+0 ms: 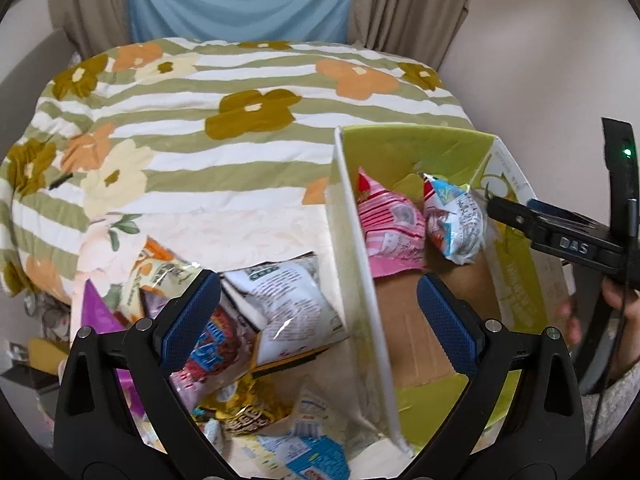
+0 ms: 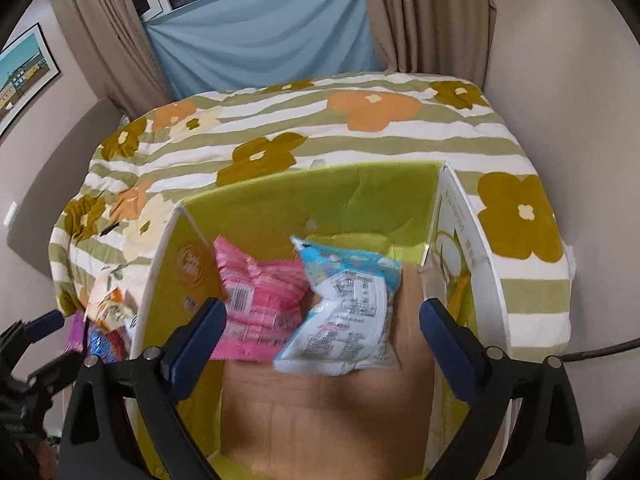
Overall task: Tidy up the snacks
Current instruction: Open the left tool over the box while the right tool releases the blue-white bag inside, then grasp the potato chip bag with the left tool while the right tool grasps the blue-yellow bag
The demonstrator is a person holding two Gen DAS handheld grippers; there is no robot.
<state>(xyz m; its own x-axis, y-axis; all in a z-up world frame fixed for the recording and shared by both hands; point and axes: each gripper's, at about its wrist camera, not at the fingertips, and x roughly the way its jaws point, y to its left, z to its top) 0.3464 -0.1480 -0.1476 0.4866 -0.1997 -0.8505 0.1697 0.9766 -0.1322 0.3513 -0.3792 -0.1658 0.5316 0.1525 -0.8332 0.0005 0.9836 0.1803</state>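
A green-lined cardboard box stands open on the bed; its white wall shows in the left wrist view. Inside lie a pink snack packet and a blue-and-white packet, also seen in the left wrist view as the pink packet and the blue-and-white packet. My right gripper is open and empty above the box, the blue-and-white packet lying apart below it. My left gripper is open and empty, straddling the box's left wall. A pile of loose snack packets lies left of the box.
The bed carries a striped floral quilt. Curtains and a window stand behind it. A wall runs along the right. The right gripper's tool shows at the right edge of the left wrist view.
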